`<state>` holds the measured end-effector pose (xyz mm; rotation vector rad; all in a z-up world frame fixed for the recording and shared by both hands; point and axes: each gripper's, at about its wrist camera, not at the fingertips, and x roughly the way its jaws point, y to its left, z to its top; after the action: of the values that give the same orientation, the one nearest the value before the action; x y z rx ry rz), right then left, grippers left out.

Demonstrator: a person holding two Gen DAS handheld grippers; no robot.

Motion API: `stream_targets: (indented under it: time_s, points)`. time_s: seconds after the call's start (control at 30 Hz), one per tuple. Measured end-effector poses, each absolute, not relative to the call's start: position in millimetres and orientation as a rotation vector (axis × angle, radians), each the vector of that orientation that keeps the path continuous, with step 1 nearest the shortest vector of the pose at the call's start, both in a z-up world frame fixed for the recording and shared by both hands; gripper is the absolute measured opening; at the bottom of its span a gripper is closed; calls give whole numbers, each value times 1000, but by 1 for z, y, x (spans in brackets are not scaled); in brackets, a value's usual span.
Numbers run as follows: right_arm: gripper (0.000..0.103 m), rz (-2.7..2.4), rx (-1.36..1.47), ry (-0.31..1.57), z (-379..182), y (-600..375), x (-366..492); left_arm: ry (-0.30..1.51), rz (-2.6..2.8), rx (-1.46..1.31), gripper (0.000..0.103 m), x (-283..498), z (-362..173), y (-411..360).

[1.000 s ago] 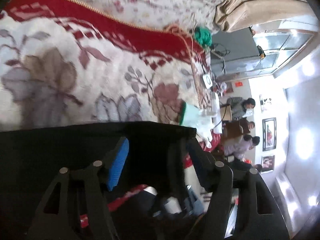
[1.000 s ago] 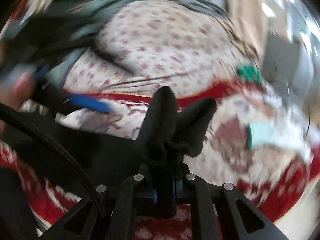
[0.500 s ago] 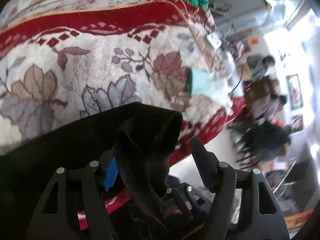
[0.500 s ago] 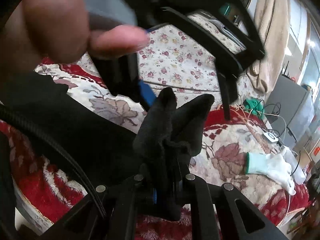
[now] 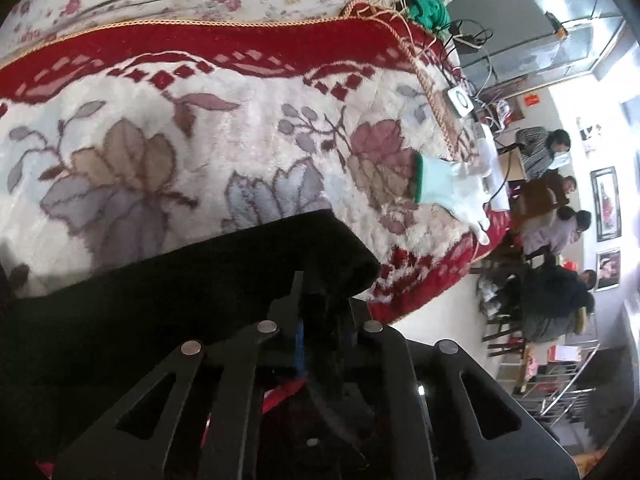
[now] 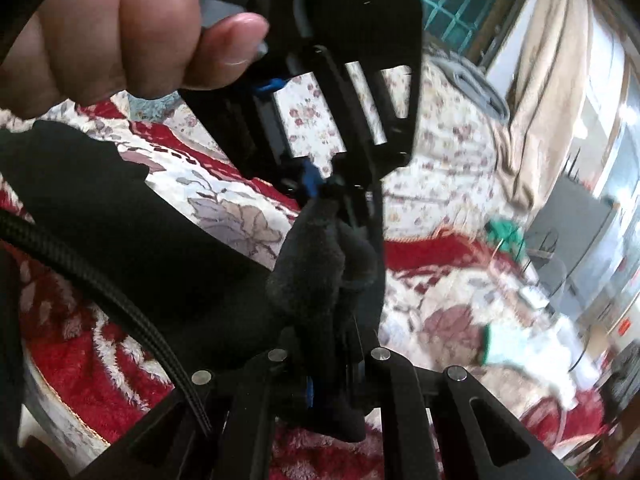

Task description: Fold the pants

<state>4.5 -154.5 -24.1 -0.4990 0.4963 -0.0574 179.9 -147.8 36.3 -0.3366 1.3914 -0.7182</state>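
Observation:
The black pants (image 5: 192, 280) lie on a red and cream flowered blanket (image 5: 200, 120). My left gripper (image 5: 326, 312) is shut on the pants' corner near the blanket's edge. In the right wrist view my right gripper (image 6: 334, 292) is shut on a bunched fold of the black pants (image 6: 316, 276), held above the blanket. The left gripper (image 6: 320, 192) and the hand (image 6: 112, 28) holding it hang just above and in front of my right one, also pinching that bunched fold. More black cloth (image 6: 120, 216) stretches away to the left.
A white glove with a green cuff (image 5: 452, 192) lies on the blanket near its right edge. A green bundle (image 5: 428, 12) and cables sit at the far corner. A floral sheet (image 6: 440, 128) lies behind. People sit beyond the bed (image 5: 556, 216).
My left gripper went from open to shut on the pants' edge. Both grippers came close together, and the right one stayed shut on its fold.

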Motion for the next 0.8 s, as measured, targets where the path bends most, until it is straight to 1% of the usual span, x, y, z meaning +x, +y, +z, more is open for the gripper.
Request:
stream_targets:
  time_s: [0.2, 0.27, 0.5, 0.63, 0.8]
  points:
    - [9, -85, -708, 440, -36, -94, 1, 1361, -742, -402, 10, 178, 34, -93]
    - [9, -68, -737, 440, -38, -74, 3, 1355, -733, -414, 10, 179, 32, -71]
    - [9, 39, -787, 461, -32, -1, 18, 1325, -667, -470, 10, 181, 23, 10]
    - [9, 78, -799, 470, -31, 26, 21, 1313, -657, -481, 10, 178, 20, 36]
    - [9, 116, -829, 535, -42, 54, 25, 1355, -570, -475, 10, 177, -3, 57]
